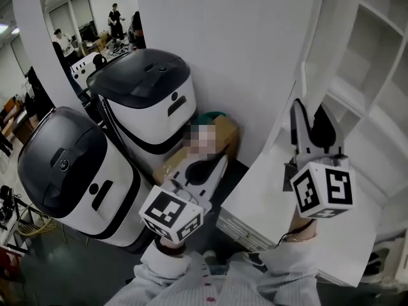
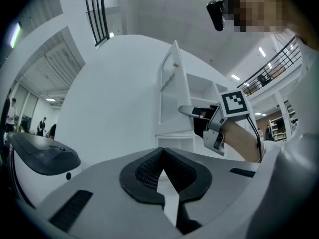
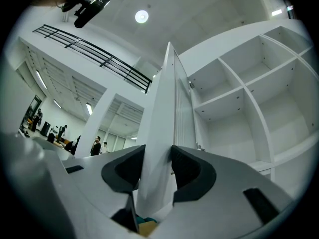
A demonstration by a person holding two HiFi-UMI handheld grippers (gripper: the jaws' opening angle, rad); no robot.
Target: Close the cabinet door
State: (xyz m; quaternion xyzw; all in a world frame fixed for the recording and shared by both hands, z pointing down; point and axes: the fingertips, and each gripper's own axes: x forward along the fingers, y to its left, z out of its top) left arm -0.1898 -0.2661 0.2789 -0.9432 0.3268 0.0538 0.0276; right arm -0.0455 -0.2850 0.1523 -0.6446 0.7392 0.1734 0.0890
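The cabinet door (image 3: 167,98) stands open, edge-on to the right hand-held gripper (image 3: 157,156), whose jaws straddle the door's free edge with a pad pressed on each face, so it grips the panel. The door's long axis runs upright, straight up from between the jaws. Just to the door's right, on its inner side, lie the open cabinet shelves (image 3: 239,98); closing it would therefore seem to call for a swing that way. The left hand-held gripper (image 2: 162,151) is on the door's outer side, well apart from it, jaws closed on nothing. The right one is plainly nearer and already has hold of the door.
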